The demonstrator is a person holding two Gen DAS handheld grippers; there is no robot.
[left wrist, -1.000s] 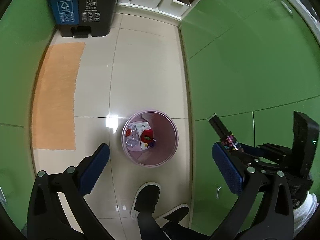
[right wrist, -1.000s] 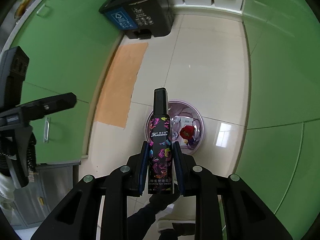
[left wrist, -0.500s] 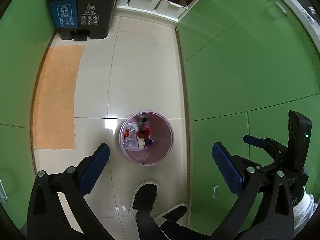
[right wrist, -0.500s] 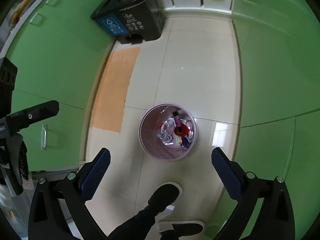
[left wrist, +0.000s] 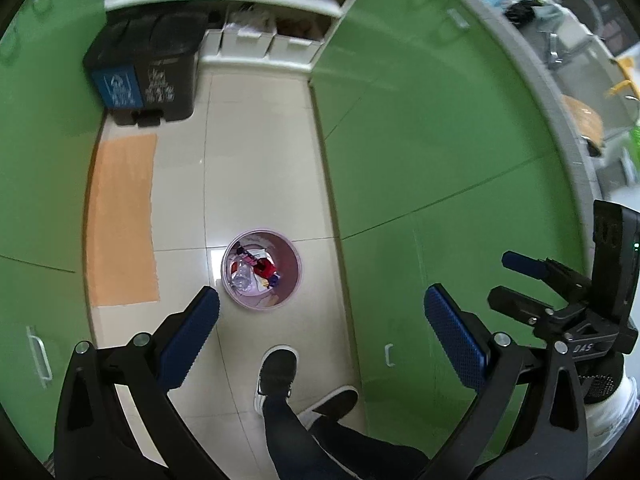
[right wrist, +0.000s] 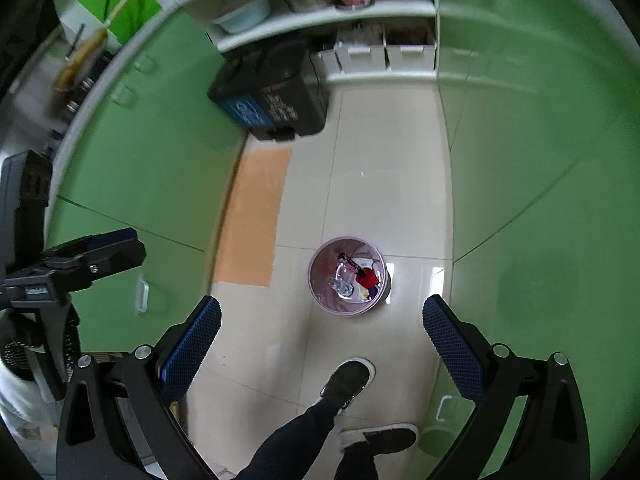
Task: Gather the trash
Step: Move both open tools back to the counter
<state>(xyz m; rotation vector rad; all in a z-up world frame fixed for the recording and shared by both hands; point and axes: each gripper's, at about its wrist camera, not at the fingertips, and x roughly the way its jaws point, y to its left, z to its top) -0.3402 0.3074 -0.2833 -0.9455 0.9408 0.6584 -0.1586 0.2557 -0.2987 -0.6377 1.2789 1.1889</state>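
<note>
Now the right gripper is spread wide with nothing between its blue pads, where a second ago it clamped the black patterned spray bottle; that bottle lies inside the pink trash bin on the tiled floor, among a clear plastic bottle and red scraps. The left gripper is wide and empty as before. Both cameras have risen, so the bin looks smaller.

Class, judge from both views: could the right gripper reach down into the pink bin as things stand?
Probably yes: the right gripper is open and empty, the pink bin stands uncovered on the floor below, and nothing lies between, though it is far down.
</note>
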